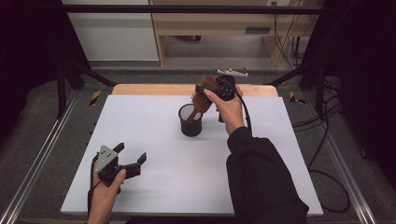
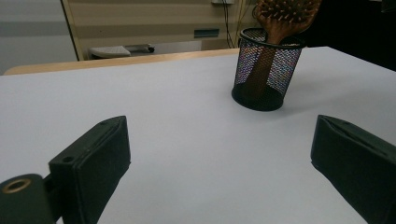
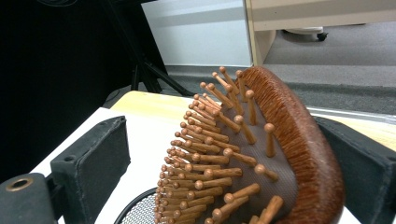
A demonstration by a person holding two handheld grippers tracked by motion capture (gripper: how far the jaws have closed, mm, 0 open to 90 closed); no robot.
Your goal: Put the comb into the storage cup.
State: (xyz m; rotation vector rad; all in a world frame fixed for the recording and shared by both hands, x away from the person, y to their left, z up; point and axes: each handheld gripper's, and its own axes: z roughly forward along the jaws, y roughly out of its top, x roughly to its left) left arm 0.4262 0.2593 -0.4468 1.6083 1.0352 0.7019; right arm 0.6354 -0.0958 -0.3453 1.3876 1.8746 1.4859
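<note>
- Two black jaws of the right gripper (image 3: 233,154) stand wide, with the head of a wooden paddle hairbrush (image 3: 261,154) between them; the left pad is clear of the bristles, and the right pad sits just beside the brush's back, though I cannot tell whether it touches.
- The hairbrush stands handle-down in a black mesh pen cup (image 1: 190,120), tilted, its head leaning over the rim towards the far edge of the table (image 1: 154,186).
- The cup sits a little beyond the middle of the white tabletop, upright.
- The left gripper (image 1: 128,158) rests near the table's near left corner, well apart from the cup, its jaws spread wide with nothing between them.
- To finish the release well, I judge the right gripper should draw back straight along its jaws, so that no pad catches the bristle pins and tips the light cup.
- The left gripper could steady the cup if it rocks.
- No brand, label or readable writing appears on the brush, the cup or the grippers.
</note>
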